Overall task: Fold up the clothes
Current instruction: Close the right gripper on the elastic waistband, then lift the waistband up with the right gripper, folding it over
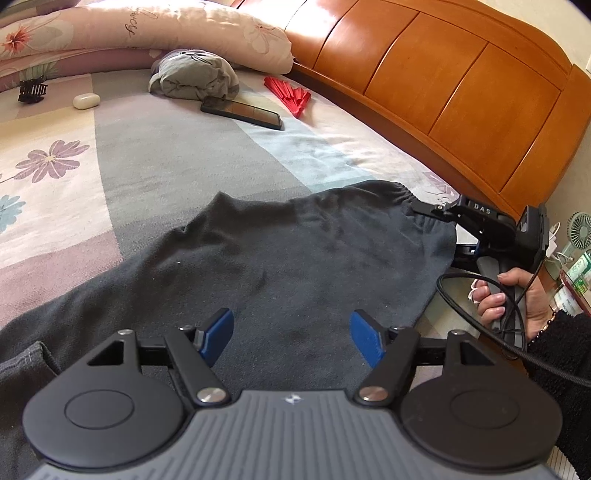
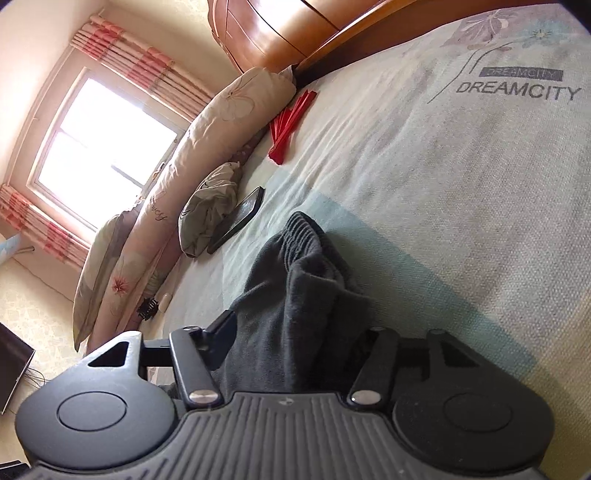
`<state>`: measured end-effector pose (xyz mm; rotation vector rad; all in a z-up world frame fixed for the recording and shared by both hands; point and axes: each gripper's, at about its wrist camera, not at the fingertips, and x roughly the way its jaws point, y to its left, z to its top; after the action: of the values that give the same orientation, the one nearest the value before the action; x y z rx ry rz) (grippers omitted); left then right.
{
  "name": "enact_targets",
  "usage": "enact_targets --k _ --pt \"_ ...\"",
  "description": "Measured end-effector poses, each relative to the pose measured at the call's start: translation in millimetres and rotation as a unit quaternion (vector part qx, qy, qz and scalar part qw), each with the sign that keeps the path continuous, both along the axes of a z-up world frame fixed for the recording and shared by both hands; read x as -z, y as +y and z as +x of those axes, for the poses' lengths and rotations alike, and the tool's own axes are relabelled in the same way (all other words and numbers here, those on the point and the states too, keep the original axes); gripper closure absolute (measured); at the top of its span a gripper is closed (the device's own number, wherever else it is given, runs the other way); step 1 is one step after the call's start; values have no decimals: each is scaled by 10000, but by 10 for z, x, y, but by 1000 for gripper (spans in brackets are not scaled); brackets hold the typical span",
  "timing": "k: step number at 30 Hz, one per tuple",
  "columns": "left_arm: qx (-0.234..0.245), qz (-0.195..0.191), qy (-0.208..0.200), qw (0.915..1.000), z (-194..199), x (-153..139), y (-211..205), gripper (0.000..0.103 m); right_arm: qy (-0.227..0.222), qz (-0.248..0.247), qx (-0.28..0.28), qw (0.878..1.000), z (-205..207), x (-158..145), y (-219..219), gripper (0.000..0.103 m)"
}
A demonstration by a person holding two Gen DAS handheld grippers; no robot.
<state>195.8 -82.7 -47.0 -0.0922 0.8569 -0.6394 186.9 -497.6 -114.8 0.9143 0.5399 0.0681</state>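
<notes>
We are viewing a dark grey pair of soft cotton trousers (image 1: 280, 258) lying spread across the bed with the pastel striped and flowered sheet (image 1: 147, 147), its gathered elastic waistband (image 1: 391, 190) lying towards the curved orange-brown wooden headboard (image 1: 443, 81).

Left wrist view: we are seeing the left tongs (image 1: 291, 341) hovering over the middle of the garment with the 2 blue pads (image 1: 219, 332) standing wide apart and holding nothing. At the waistband corner, the right tongs (image 1: 434, 212) are pinching the fabric edge, and a person's hand (image 1: 517, 299) in a black fleecy sleeve (image 1: 565, 354) is gripping that tool's handle, with a black cable (image 1: 480, 325) looping beside it.

Right wrist view: we are seeing the bunched waistband cloth (image 2: 295, 302) passing between the 2 black fingers (image 2: 221, 328) of the right tongs (image 2: 295, 343), which are clamping it.

Beyond the garment, we are noting 5 other items resting on the bed: a crumpled grey-green cloth bundle (image 1: 195, 75), a black smartphone lying flat (image 1: 242, 112) just beside it, a red folding fan (image 1: 290, 94) near the headboard, a small white oval case (image 1: 86, 100), and a black hair clip (image 1: 32, 90). A long pink floral-print quilt roll (image 1: 140, 33) is lying along the far edge, under the window with the pink striped curtains (image 2: 110, 144).
</notes>
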Motion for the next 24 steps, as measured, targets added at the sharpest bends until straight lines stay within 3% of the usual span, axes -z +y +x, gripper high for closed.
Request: enact_targets --k 3,5,12,18,24 --pt "6 -8 -7 10000 -6 -1 2 33 53 -20 75 10000 -17 48 -32 62" --pt "14 -5 -12 10000 -9 -5 1 33 113 13 176 9998 -45 121 -86 95" --pt "23 50 -7 10000 -5 9 -29 33 166 18 190 9997 -41 145 -102 96" --pt "43 106 -19 9999 -8 9 -45 33 201 215 206 9994 17 120 -106 88" --pt "32 237 -37 9997 -5 5 -60 33 178 -177 133 9996 18 46 -16 93"
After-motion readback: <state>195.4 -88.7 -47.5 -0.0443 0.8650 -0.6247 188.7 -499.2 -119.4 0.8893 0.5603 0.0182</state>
